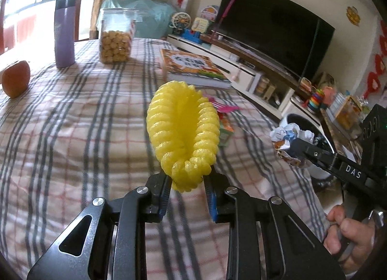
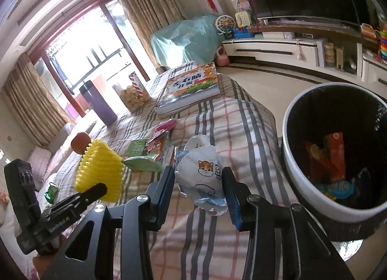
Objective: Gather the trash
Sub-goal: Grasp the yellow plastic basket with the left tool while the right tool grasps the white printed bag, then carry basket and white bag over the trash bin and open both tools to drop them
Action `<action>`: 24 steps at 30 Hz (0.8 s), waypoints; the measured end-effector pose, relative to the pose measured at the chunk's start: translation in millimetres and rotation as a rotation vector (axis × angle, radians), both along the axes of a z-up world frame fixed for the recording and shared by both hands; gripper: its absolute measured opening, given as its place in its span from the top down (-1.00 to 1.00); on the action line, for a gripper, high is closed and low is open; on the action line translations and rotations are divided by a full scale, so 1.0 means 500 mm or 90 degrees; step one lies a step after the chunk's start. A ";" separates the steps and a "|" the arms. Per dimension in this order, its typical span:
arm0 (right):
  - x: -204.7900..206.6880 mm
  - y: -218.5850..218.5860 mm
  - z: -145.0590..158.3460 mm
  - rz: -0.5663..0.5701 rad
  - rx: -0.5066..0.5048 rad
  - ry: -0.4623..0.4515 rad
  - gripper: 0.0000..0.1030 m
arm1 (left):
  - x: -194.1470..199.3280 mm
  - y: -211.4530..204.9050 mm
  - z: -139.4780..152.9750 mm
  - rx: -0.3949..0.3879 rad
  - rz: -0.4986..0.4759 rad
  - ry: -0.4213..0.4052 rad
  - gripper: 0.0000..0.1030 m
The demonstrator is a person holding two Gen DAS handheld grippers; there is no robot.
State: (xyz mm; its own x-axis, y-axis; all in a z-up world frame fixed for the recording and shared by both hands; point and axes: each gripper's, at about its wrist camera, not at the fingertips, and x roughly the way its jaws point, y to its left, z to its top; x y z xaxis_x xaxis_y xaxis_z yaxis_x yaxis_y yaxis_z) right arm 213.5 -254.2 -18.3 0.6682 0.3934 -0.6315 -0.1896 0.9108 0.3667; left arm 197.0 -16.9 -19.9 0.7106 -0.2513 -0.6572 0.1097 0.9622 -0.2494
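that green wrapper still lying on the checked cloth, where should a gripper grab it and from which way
Best guess: take the green wrapper by its raised, crumpled near edge, coming down from above with one finger on each side of the fold. It lies mostly flat on the checked cloth, so a sideways approach would likely slide over it, and other wrappers crowd its far side.

At the right edge of the left wrist view, the hand (image 1: 348,234) is cut off, while the bin (image 1: 307,123) sits mostly hidden behind crumpled wrapper (image 1: 287,135).

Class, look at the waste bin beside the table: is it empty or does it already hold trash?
Not empty: the waste bin holds an orange packet and blue scraps.
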 end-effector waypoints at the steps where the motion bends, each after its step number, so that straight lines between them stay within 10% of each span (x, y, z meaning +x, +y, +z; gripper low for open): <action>1: -0.006 -0.002 0.002 0.000 0.001 -0.001 0.20 | -0.004 -0.007 0.002 0.000 -0.005 -0.001 0.53; 24: -0.077 -0.079 0.028 -0.027 0.030 -0.026 0.20 | -0.047 -0.131 0.052 0.007 -0.100 -0.036 0.55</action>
